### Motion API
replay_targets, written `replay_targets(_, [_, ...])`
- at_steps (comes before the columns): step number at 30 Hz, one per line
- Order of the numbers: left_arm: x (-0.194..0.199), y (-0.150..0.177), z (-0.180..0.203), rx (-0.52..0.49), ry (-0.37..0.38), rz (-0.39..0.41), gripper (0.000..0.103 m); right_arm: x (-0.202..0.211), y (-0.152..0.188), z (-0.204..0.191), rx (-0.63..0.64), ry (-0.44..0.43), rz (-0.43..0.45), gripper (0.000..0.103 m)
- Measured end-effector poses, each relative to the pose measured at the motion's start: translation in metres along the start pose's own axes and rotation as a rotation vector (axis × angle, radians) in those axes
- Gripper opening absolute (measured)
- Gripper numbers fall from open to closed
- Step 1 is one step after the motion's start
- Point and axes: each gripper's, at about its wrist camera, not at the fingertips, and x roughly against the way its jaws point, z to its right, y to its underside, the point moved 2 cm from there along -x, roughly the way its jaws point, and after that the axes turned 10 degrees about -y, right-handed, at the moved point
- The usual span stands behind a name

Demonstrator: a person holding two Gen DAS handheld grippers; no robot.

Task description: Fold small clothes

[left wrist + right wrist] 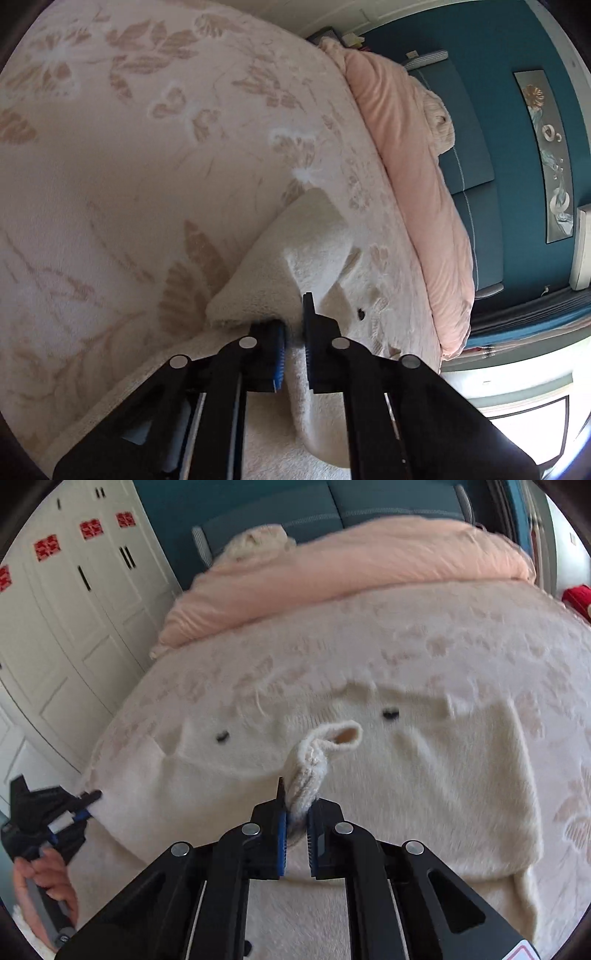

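Nearest, the right gripper [295,814] is clenched on a cuff [325,746] of the cream sweater [424,786], lifting it over the body. The left gripper [293,343] pinches the sweater's edge at the bedspread's [110,177] near side. This looks like the sleeve fold; next, carry the cuff across and lay it flat.

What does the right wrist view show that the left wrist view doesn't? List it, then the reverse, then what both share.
Only the right wrist view: white wardrobe doors, the sweater's two dark buttons, the left gripper seen from outside, at the sweater's edge, and a hand on its handle.
Only the left wrist view: a long wall picture.
Both: the floral bedspread, pink duvet, and cream sweater fabric pinched in shut jaws.
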Motion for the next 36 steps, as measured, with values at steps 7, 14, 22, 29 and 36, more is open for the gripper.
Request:
replay_targets(7, [-0.022, 0.032, 0.018, -0.232, -0.093, 0.034, 0.007, -0.014, -0.002, 0.085, -0.076, 0.13, -0.055, 0.007])
replay_targets(14, [-0.045, 0.053, -0.002, -0.299, -0.182, 0.016, 0.007, -0.001, 0.014, 0.111, -0.179, 0.046, -0.002, 0.007])
replay_targets(22, [-0.051, 0.055, 0.001, -0.378, -0.219, 0.025, 0.008, -0.023, 0.038, 0.124, -0.208, 0.105, -0.077, 0.01])
replay_targets(29, [0.018, 0.055, -0.014, -0.421, -0.143, -0.04, 0.057, 0.086, 0.066, 0.097, -0.119, 0.141, -0.1, 0.058])
replay_targets(36, [0.127, 0.111, -0.127, -0.497, -0.253, -0.079, 0.085, 0.213, 0.244, 0.116, -0.323, 0.18, -0.216, 0.077])
